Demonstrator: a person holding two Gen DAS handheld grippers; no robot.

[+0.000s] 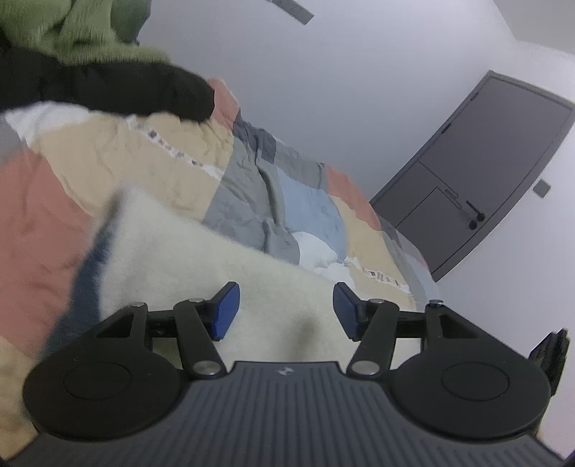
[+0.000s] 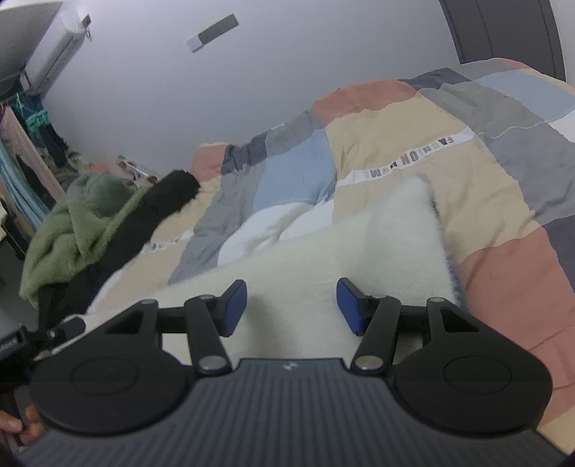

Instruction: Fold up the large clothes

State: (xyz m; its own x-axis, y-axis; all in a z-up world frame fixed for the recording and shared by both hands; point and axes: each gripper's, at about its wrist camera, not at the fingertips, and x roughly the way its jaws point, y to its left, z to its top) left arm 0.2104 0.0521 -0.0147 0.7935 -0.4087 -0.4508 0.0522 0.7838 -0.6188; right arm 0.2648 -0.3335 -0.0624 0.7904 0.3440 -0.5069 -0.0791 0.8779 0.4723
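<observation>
A cream fuzzy garment (image 1: 201,258) with a dark blue-grey edge lies on the patchwork bedspread (image 1: 43,215). My left gripper (image 1: 285,309) is open just above it, blue pads (image 1: 224,309) apart, nothing between them. In the right wrist view the same cream garment (image 2: 377,248) spreads under my right gripper (image 2: 291,307), which is also open and empty, its pads (image 2: 350,305) wide apart. The garment's dark trim (image 2: 444,230) runs along its right edge. The view is motion-blurred.
A green fuzzy garment (image 2: 72,230) and a black garment (image 2: 158,204) are piled at the bed's far left; they also show in the left wrist view (image 1: 82,32). A dark door (image 1: 481,165) stands beyond the bed. An air conditioner (image 2: 57,46) hangs on the wall.
</observation>
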